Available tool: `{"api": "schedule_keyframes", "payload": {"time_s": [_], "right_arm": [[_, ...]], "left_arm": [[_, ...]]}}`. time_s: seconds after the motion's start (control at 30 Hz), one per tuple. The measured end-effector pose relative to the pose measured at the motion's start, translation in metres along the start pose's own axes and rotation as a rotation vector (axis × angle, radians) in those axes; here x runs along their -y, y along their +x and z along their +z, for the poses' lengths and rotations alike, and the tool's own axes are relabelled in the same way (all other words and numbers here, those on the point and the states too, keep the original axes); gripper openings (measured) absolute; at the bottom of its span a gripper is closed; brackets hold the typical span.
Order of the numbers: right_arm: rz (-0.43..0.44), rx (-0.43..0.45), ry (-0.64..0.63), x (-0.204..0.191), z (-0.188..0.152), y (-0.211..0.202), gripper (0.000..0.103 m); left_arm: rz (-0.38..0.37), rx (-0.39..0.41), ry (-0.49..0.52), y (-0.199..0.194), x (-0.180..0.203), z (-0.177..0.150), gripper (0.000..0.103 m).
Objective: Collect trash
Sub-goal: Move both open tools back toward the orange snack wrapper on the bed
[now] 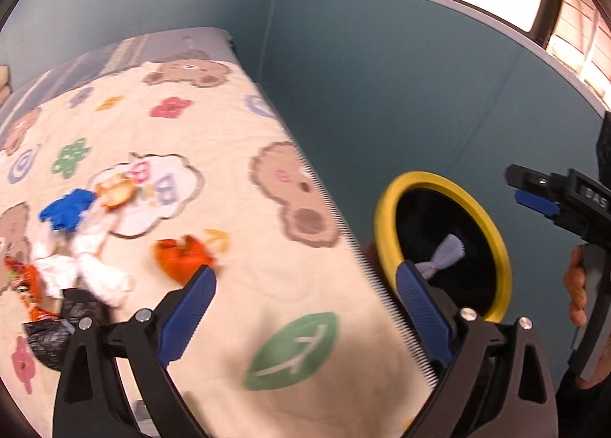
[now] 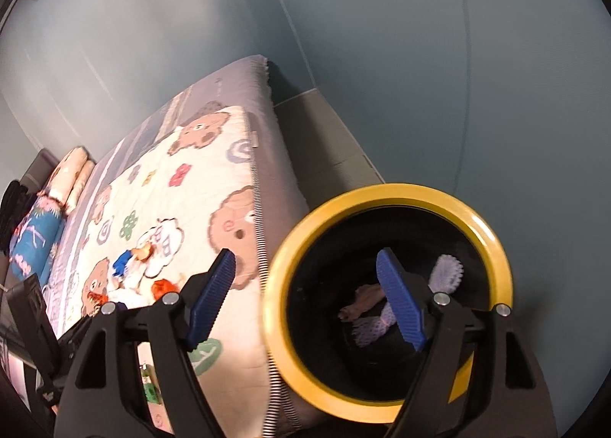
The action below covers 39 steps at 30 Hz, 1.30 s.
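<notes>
Left gripper (image 1: 305,296) jaws wide apart, nothing between them, hanging over the near right part of the bed's cartoon quilt (image 1: 214,178). Right gripper (image 2: 305,300) jaws also apart and empty, one blue pad (image 2: 399,300) over the mouth of the bin, the other over the bed edge. In the left wrist view the right gripper shows at the far right edge with a hand (image 1: 576,293) on its grip.

Trash bin (image 2: 385,300): black with a yellow rim, standing on the floor just beside the right side of the bed, against the teal wall (image 2: 420,56). Inside it: a lilac ruffled wrapper (image 2: 446,270) and a brownish crumpled scrap (image 2: 362,304).

Trash on the quilt, left of the left gripper: orange crumpled wrapper (image 1: 181,254) just beyond the left pad; blue crumpled piece (image 1: 68,209) farther left; white crumpled tissue (image 1: 91,266) below the blue one; black plastic bag (image 1: 57,327) near the left edge; orange printed snack wrapper (image 1: 26,281) at the far left, touching the tissue pile. Another orange-yellow wrapper (image 1: 114,193) lies beside the blue piece.

Pillows (image 2: 72,178) sit at the far left end of the bed. Both views motion-blurred.
</notes>
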State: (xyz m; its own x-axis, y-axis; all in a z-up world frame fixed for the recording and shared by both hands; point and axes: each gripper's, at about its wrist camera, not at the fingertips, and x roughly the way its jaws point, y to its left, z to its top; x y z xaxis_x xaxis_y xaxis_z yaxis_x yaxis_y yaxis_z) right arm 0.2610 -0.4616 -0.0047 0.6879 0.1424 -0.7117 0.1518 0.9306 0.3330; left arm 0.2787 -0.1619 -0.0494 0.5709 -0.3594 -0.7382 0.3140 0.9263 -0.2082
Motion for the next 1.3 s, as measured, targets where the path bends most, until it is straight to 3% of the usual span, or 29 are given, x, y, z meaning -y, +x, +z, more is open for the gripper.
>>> {"api": "schedule_keyframes", "payload": {"time_s": [0.6, 1.03, 1.3], "right_arm": [[0.095, -0.064, -0.162, -0.126, -0.012, 0.029, 0.079], [0.158, -0.125, -0.245, -0.193, -0.029, 0.070, 0.093], [0.158, -0.188, -0.312, -0.223, -0.046, 0.105, 0.093]], "left_arm": [[0.216, 0.021, -0.162, -0.051, -0.139, -0.015, 0.095], [0.309, 0.008, -0.287, -0.065, -0.217, -0.034, 0.095], [0.335, -0.016, -0.360, -0.058, -0.252, -0.047, 0.095]]}}
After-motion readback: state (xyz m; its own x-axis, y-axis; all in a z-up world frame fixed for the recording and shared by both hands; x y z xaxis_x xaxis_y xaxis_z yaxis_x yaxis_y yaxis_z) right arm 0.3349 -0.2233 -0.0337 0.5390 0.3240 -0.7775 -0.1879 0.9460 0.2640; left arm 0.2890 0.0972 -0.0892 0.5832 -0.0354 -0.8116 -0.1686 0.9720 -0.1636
